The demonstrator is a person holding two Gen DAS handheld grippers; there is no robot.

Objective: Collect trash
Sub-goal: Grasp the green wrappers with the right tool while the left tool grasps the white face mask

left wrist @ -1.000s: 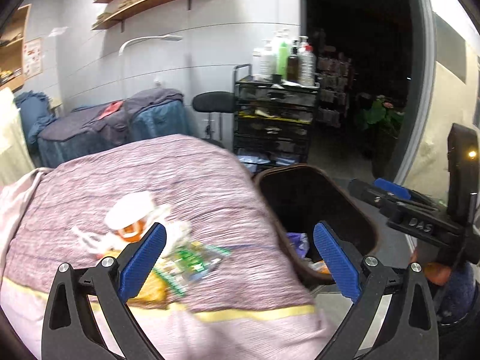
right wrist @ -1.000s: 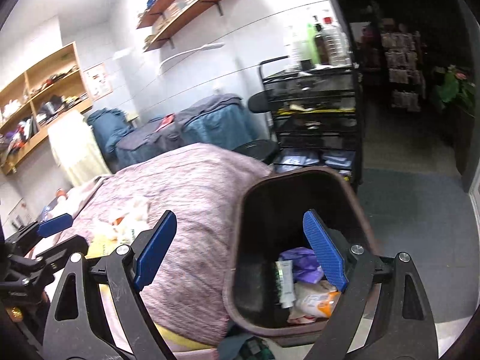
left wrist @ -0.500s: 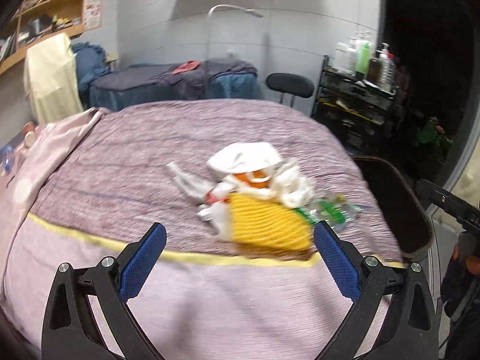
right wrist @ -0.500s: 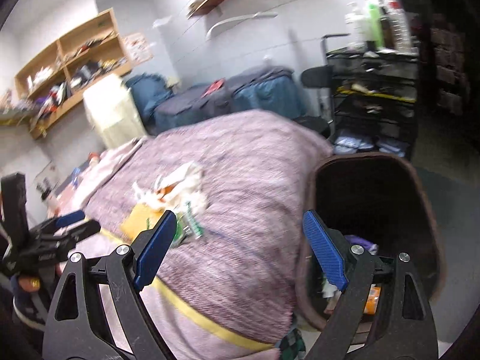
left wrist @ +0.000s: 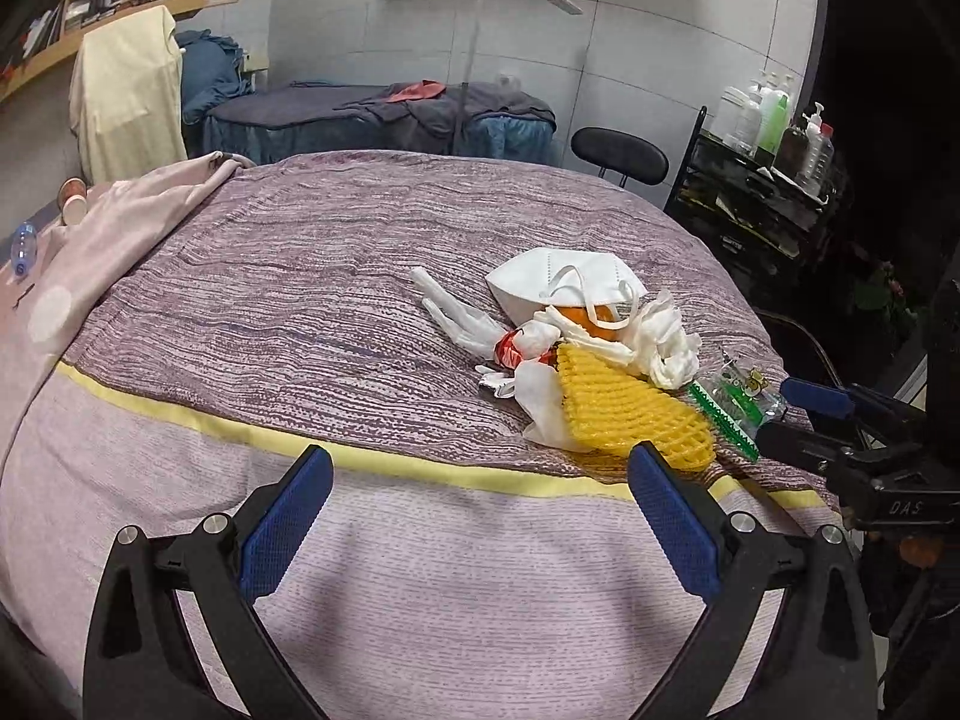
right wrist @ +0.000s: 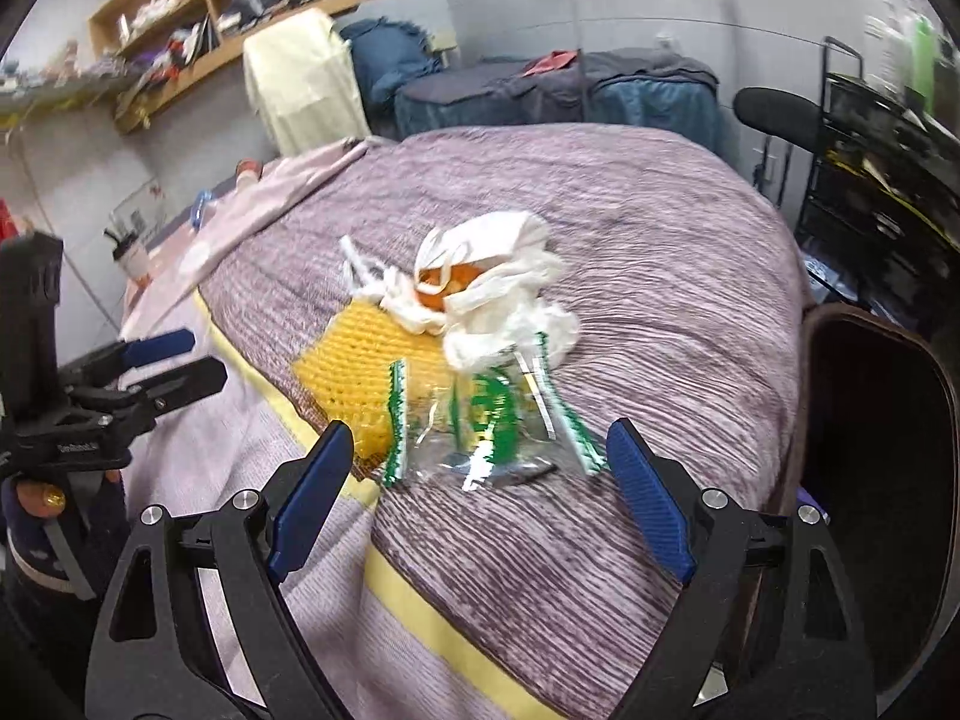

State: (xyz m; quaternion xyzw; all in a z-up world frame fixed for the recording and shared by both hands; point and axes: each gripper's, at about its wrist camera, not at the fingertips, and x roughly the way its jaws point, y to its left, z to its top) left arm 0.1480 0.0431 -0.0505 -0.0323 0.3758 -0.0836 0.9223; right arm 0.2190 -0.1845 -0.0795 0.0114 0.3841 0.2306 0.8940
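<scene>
A pile of trash lies on the purple bedspread (left wrist: pixel 288 276): a white face mask (left wrist: pixel 561 282), crumpled white plastic (left wrist: pixel 660 342), a yellow foam net (left wrist: pixel 630 414) and a green-and-clear wrapper (left wrist: pixel 735 399). My left gripper (left wrist: pixel 474 516) is open and empty, short of the pile over the near edge of the bed. In the right wrist view my right gripper (right wrist: pixel 474 492) is open and empty, just before the green wrapper (right wrist: pixel 486 420), with the yellow net (right wrist: pixel 366 360) and white plastic (right wrist: pixel 510 324) beyond. The brown trash bin (right wrist: pixel 870 450) stands at the bed's right side.
A black rack with bottles (left wrist: pixel 774 180) and a black stool (left wrist: pixel 618 153) stand to the right behind the bed. A second covered bed (left wrist: pixel 384 114) is at the back wall. Wooden shelves (right wrist: pixel 210 18) hang on the left. A pink blanket (left wrist: pixel 120 222) lies on the bed's left.
Both grippers have swung left, away from the trash bin and toward the trash pile on the bed. The bin has slid to the right edge of view. Both stayed open.
</scene>
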